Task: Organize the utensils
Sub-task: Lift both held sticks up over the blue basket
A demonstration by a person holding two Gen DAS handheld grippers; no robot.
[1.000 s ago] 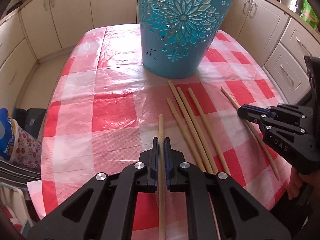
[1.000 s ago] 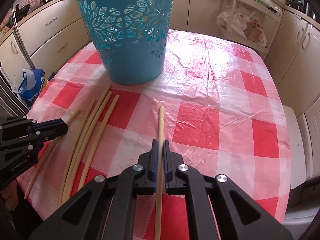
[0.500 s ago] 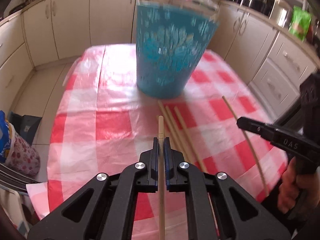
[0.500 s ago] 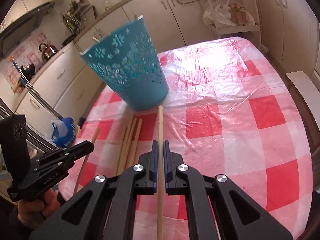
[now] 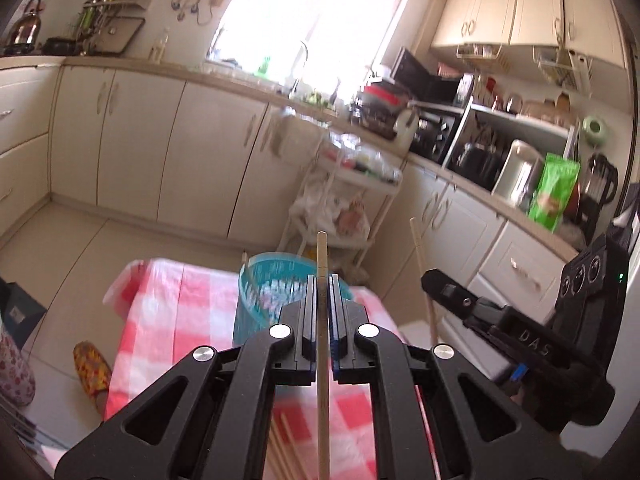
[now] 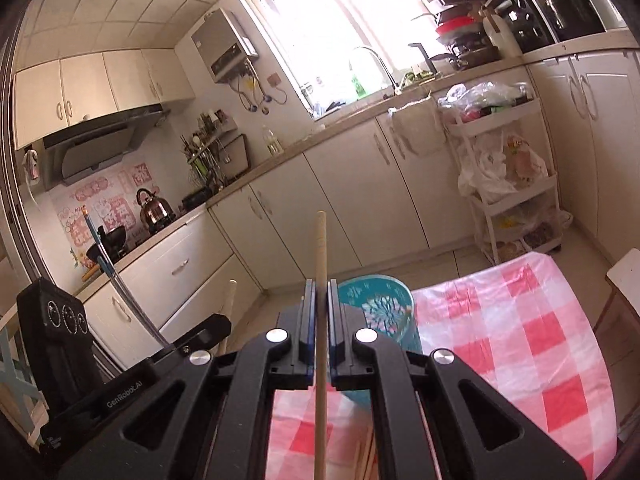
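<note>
We hold one wooden chopstick (image 5: 322, 360) clamped in the left hand-held gripper (image 5: 321, 304) and another chopstick (image 6: 320, 320) pinched in the right hand-held gripper (image 6: 318, 308), each gripped mid-shaft so its tip leads toward the turquoise basket (image 5: 276, 280) at lower centre (spare chopsticks lie on the counter (image 6: 520, 320)).

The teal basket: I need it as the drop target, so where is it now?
In both wrist views the teal basket stands on the checked table, low in frame just past each tool's tip, left of the left tool and right of the right tool.
</note>
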